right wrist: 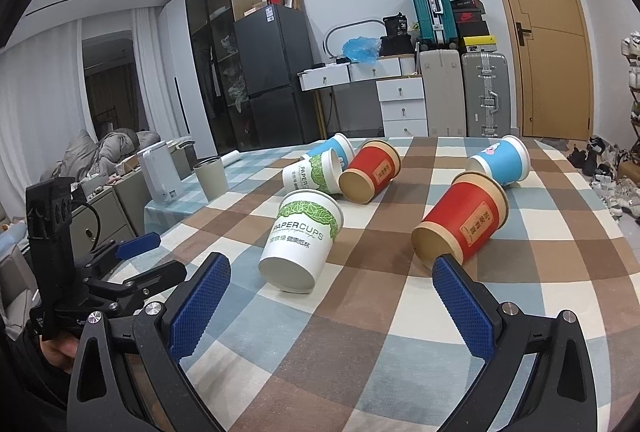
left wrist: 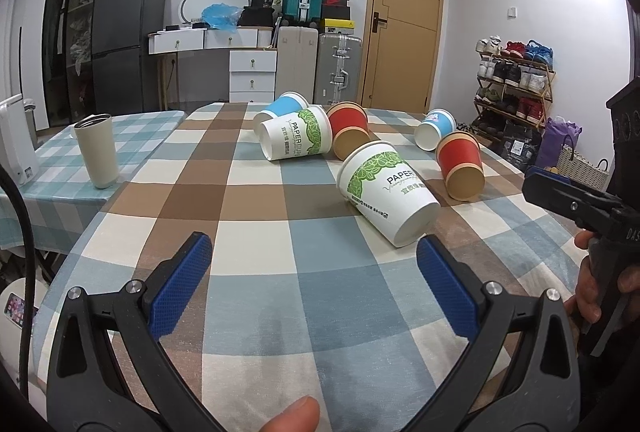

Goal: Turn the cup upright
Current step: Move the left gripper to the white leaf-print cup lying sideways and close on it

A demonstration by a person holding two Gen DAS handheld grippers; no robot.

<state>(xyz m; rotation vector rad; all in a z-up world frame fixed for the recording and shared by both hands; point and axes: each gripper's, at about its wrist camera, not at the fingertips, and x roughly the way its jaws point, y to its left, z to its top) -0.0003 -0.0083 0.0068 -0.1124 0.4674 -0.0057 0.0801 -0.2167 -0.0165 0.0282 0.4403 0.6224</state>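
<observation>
Several paper cups lie on their sides on the checked tablecloth (left wrist: 280, 272). The nearest is a white and green cup (left wrist: 386, 191), also in the right wrist view (right wrist: 302, 236), its base toward me. A red cup (left wrist: 460, 163) lies to its right, near my right gripper's right finger (right wrist: 460, 220). Farther back lie a white cup (left wrist: 296, 137), two blue cups (left wrist: 282, 107) (left wrist: 434, 127) and another red cup (left wrist: 348, 129). My left gripper (left wrist: 314, 252) is open and empty just short of the nearest white cup. My right gripper (right wrist: 330, 272) is open and empty before the same cup.
A beige metal tumbler (left wrist: 98, 149) stands upright on a second checked table at the left, beside a white appliance (left wrist: 16, 143). Suitcases (left wrist: 320, 67), drawers, a fridge and a door stand behind. A shoe rack (left wrist: 516, 71) stands at the right.
</observation>
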